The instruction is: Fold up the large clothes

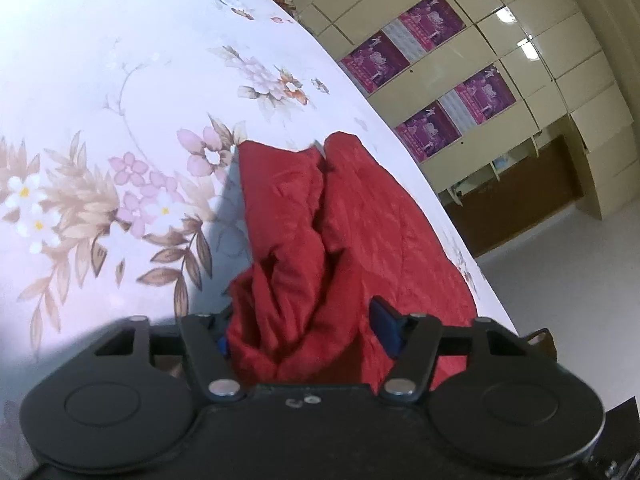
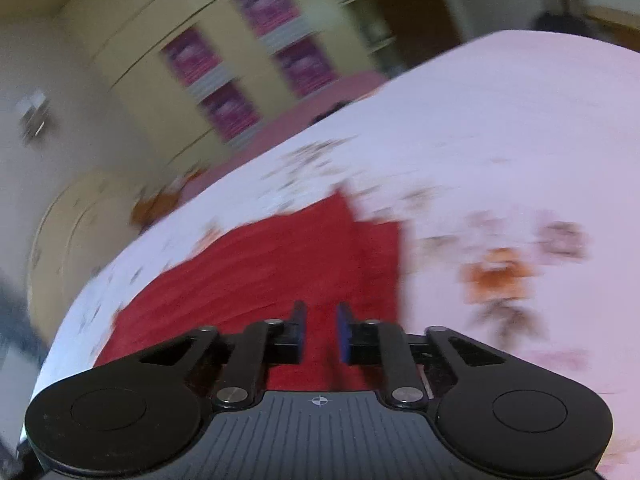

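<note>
Left wrist | floral bedsheet (image 1: 120,80) | cream cabinets (image 1: 520,40), purple posters (image 1: 432,20)

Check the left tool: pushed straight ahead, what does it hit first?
The red garment. A bunched fold already sits between the left tool's open jaws, on the floral sheet. Depth beyond is unclear.

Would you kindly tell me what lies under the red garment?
The red garment lies on a floral bedsheet, which shows all around it. Whatever is directly beneath the cloth is covered.
</note>
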Motion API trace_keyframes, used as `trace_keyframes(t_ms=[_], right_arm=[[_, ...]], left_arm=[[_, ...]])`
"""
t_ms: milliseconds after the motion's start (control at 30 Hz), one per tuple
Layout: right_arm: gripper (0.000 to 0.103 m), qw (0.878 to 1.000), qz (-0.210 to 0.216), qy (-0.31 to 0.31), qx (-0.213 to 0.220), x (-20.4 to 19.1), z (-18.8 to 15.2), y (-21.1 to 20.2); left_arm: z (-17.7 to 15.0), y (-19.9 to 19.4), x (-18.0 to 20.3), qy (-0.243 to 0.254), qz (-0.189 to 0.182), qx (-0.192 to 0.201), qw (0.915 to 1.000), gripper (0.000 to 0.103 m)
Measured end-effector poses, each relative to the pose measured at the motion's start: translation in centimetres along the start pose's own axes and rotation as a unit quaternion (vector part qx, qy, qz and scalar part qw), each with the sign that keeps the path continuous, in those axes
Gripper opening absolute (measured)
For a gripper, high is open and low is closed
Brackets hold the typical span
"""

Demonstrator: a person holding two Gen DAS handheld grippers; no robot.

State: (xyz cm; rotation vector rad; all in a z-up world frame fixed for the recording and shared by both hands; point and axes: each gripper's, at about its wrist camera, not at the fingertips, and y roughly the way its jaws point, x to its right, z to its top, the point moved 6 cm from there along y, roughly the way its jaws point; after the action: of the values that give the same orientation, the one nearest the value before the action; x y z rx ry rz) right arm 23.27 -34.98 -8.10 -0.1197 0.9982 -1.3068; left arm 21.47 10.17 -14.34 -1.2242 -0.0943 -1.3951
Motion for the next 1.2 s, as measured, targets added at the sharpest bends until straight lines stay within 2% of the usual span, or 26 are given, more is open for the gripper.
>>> trace_keyframes(t_ms=[33,100,200,300,333,367,400,467,567,700,800,1000,1133,1200], right_arm=[[0.016,1.0,0.015,-0.015,-0.018,-1.8,-0.5,1.2],[0.016,0.997,0.033,-0.056,-0.038,-5.5,-1.7,3.5],[0.016,0.994,0.052,-0.082,-0.056,-9.3,-3.1,6.3],[0.016,0.992,0.054,-0.089,-0.07,-10.8,-4.3,9.0],[0.016,0.991,0.04,-0.097,-0.084,-10.8,-4.9,10.2],[0.011,0.989,0.018,-0.109,-0.102,-10.7,-5.8,11.6],[0.001,0.987,-0.001,-0.115,-0.11,-10.4,-6.4,12.6],[0.0,0.987,-0.01,-0.115,-0.11,-10.3,-6.6,13.3],[0.0,0.988,-0.009,-0.106,-0.109,-10.1,-6.1,12.3],[0.0,0.993,0.007,-0.1,-0.068,-10.2,-5.2,7.1],[0.0,0.992,0.013,-0.101,-0.077,-10.0,-6.1,5.1],[0.0,0.986,-0.001,-0.11,-0.122,-9.4,-9.8,7.7],[0.0,0.987,-0.001,-0.1,-0.126,-9.4,-9.6,7.9],[0.0,0.99,0.001,-0.079,-0.115,-9.2,-8.6,6.6]], left_arm=[[0.1,0.2,0.1,0.002,0.003,-0.004,1.0,0.044],[0.3,0.7,0.2,0.009,-0.001,-0.011,0.9999,0.03],[0.3,0.3,1.0,0.027,-0.008,-0.001,0.9996,0.022],[0.4,0.2,1.1,0.038,-0.014,0.0,0.9992,0.021],[0.4,0.3,0.9,0.037,-0.014,-0.002,0.9992,0.022],[0.4,0.5,0.8,0.038,-0.015,-0.003,0.9992,0.022],[0.4,0.7,0.7,0.043,-0.012,-0.004,0.999,0.022],[0.4,0.7,0.9,0.051,-0.006,-0.006,0.9987,0.022],[0.7,0.4,1.1,0.05,-0.008,-0.007,0.9987,0.021],[1.0,-0.4,2.1,0.067,-0.013,-0.002,0.9977,0.021],[1.0,-1.1,3.1,0.085,-0.016,0.006,0.9963,0.021],[0.8,-2.0,5.7,0.125,-0.02,0.016,0.9918,0.02],[0.9,-2.9,8.3,0.169,-0.025,0.027,0.9849,0.02],[0.9,-3.0,9.3,0.197,-0.019,0.028,0.9799,0.021]])
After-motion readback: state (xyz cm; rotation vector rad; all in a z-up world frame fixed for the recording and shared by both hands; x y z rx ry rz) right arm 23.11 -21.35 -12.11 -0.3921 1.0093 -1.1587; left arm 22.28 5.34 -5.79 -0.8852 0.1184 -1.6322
